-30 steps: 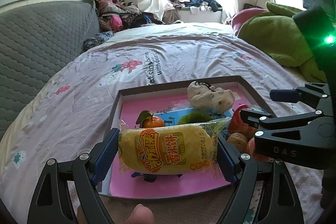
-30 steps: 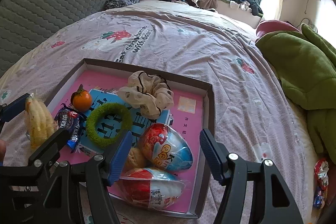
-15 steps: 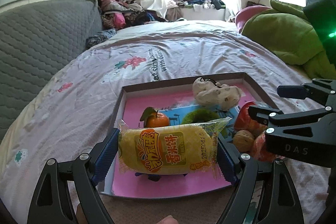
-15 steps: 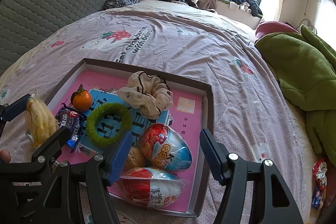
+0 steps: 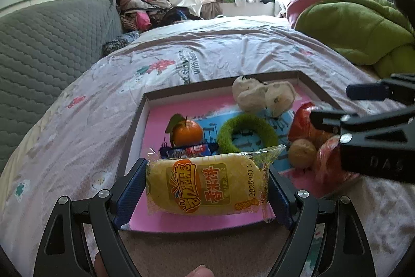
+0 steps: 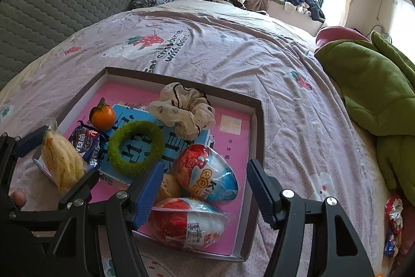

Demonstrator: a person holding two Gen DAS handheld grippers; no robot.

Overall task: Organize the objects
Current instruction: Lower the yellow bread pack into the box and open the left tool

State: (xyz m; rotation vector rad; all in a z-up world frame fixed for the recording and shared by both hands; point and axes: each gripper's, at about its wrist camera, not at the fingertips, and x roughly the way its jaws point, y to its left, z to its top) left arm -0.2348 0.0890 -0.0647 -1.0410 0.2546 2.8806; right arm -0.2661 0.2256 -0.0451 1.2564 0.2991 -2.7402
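Yellow snack packet sits clamped between the blue pads of the left hand-held gripper in the left wrist view, held crosswise above the near edge of the shallow tray on the bed. Behind it lie an orange, a green ring and a cream scrunchie.

From the right wrist view, the right hand-held gripper hangs with its jaws spread wide and nothing between the pads, above two foil-wrapped eggs, one upper and one lower, at the tray's near right corner. The packet shows at the left edge, beside a dark blue wrapper.
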